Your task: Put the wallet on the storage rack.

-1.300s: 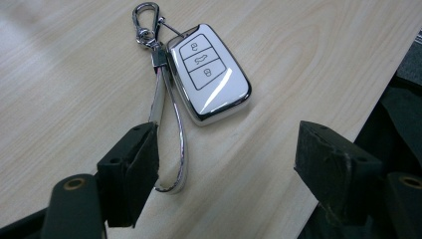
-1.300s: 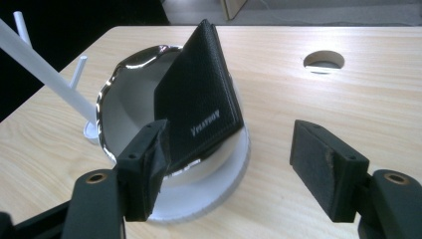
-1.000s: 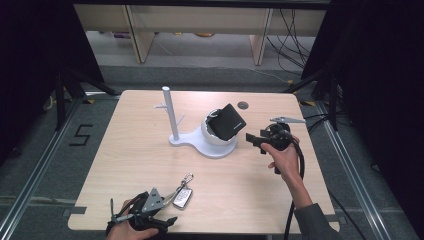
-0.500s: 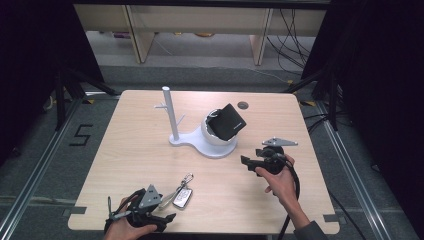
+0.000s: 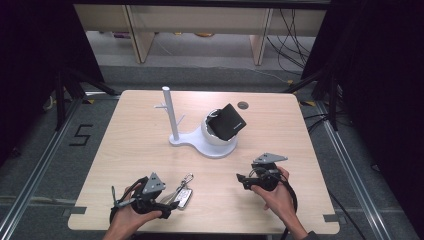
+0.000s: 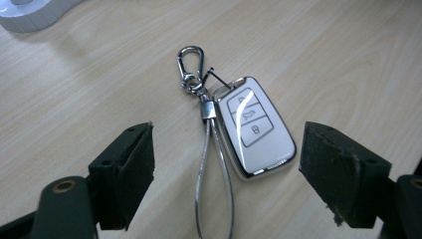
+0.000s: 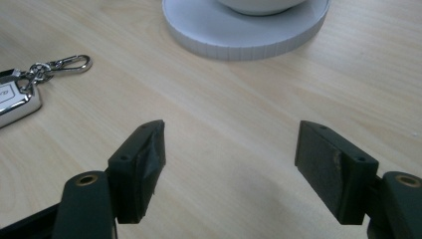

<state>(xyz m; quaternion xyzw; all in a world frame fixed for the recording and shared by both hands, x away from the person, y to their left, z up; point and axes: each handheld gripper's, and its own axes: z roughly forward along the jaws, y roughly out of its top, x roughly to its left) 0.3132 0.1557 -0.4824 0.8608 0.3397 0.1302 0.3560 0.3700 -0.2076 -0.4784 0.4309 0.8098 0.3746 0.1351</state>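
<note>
A white car key fob with a silver carabiner and a strap loop lies flat on the wooden table near its front edge. My left gripper is open, its jaws low on either side of the fob and strap without touching them. In the high view the left gripper sits just left of the fob. My right gripper is open over bare wood at the front right, jaws pointing left. From the right gripper the fob lies off to the left.
A white stand with an upright pole and a bowl holding a tilted black box sits mid-table. Its round base is just ahead of the right gripper. A small dark disc lies near the far edge.
My right gripper has pulled back from beside the stand toward the table's front edge. The left gripper has edged slightly forward by the fob.
</note>
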